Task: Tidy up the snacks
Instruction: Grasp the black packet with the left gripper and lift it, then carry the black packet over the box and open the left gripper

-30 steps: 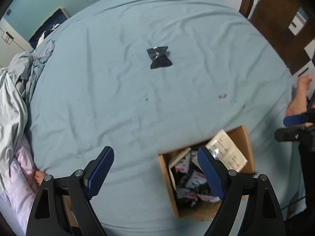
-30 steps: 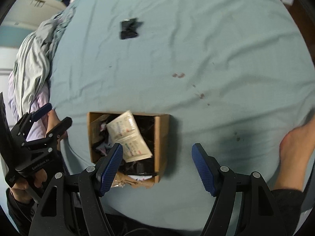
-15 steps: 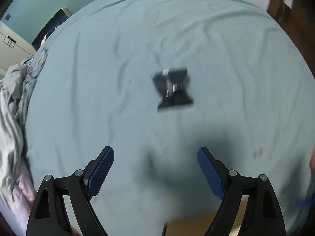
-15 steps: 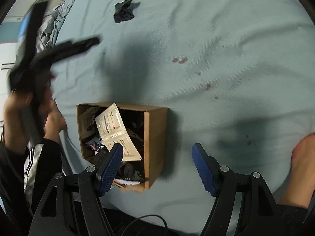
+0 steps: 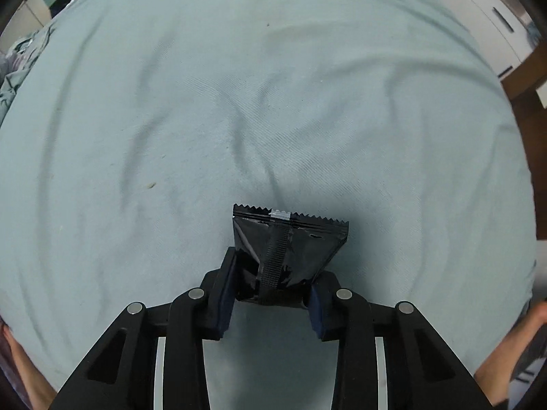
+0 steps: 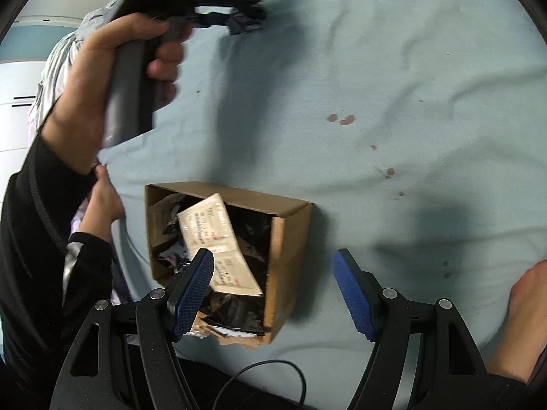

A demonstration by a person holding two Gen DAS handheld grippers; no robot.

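The left gripper (image 5: 271,290) has just been closing and now pinches the last loose black snack packet (image 5: 290,249) on the bedsheet (image 5: 171,119). The cardboard box (image 6: 290,225) already holds several packets; the right gripper (image 6: 273,287) hangs spread, empty.

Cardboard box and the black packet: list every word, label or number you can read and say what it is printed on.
Nothing can be read.
White sachet in the cardboard box: rows of dark print and some red marks, too small and blurred to read.
Black snack packet in the left hand-held gripper: plain seam side faces the camera, no print visible.
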